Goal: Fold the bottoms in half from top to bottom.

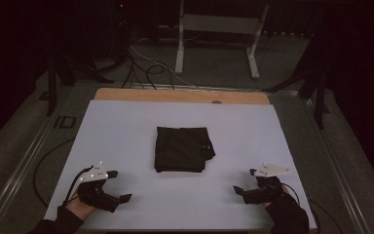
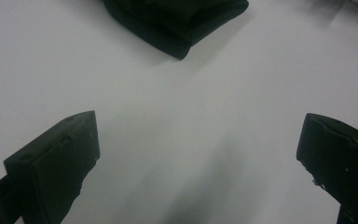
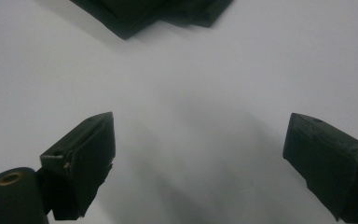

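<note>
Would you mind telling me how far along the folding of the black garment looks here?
The black garment already lies folded into a compact rectangle mid-table. Nothing is in hand: the left gripper and right gripper rest open near the front edge, apart from it. Little seems left, perhaps only moving it aside.

The folded black cloth garment (image 1: 182, 148) looks soft and matt, its thick layered edges showing a fine woven, light-absorbing surface in the left gripper view (image 2: 177, 18) and the right gripper view (image 3: 144, 11). It lies on a smooth, matt white sheet covering the worktop (image 1: 126, 126), paper-like or laminate, without gloss; a strip of bare light-brown wood (image 1: 175, 95) with a satin finish shows along the far edge. The left gripper (image 1: 119, 186) and right gripper (image 1: 243, 181) are matt black plastic, each topped by a flat pale grey plate. Their black fingers (image 2: 56, 168) look like dull, slightly rough rubbery pads with chipped, worn edges (image 3: 81, 158).
</note>
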